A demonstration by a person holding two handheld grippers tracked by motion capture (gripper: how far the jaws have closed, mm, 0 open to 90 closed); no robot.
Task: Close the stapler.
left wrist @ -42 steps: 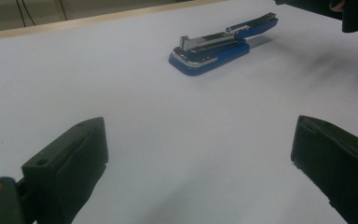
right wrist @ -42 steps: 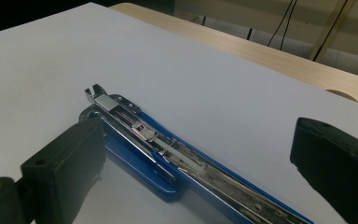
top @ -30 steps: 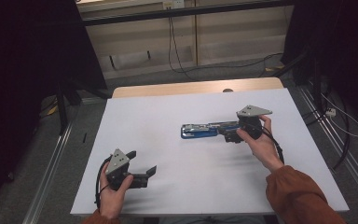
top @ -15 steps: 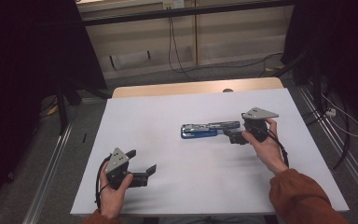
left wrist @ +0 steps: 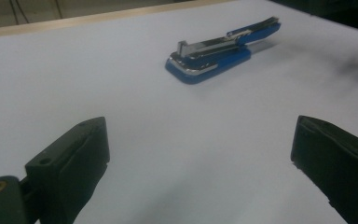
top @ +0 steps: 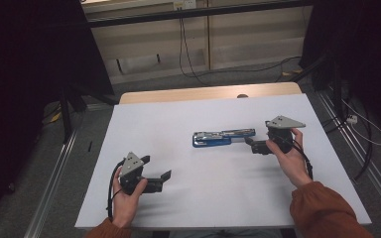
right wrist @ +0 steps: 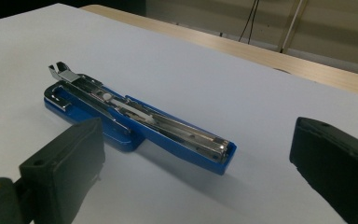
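A blue stapler (top: 223, 137) lies swung open flat on the white table (top: 193, 198), its metal magazine facing up. My right gripper (top: 252, 145) stands open just right of the stapler's right end, a hand holding it. In the right gripper view the stapler (right wrist: 140, 121) lies ahead and to the left of the open right gripper (right wrist: 200, 144), with nothing between the jaws. My left gripper (top: 156, 167) rests open near the table's front left. The left gripper view shows the stapler (left wrist: 219, 51) well ahead of the open left gripper (left wrist: 200, 154).
A bare wooden strip (top: 208, 93) runs along the table's far edge. Beyond it, cables (top: 188, 54) lie on the floor. Metal rails (top: 54, 168) flank the table on both sides.
My right gripper and hand have drawn back to the right, away from the stapler's end. The stapler and the left gripper have stayed put.
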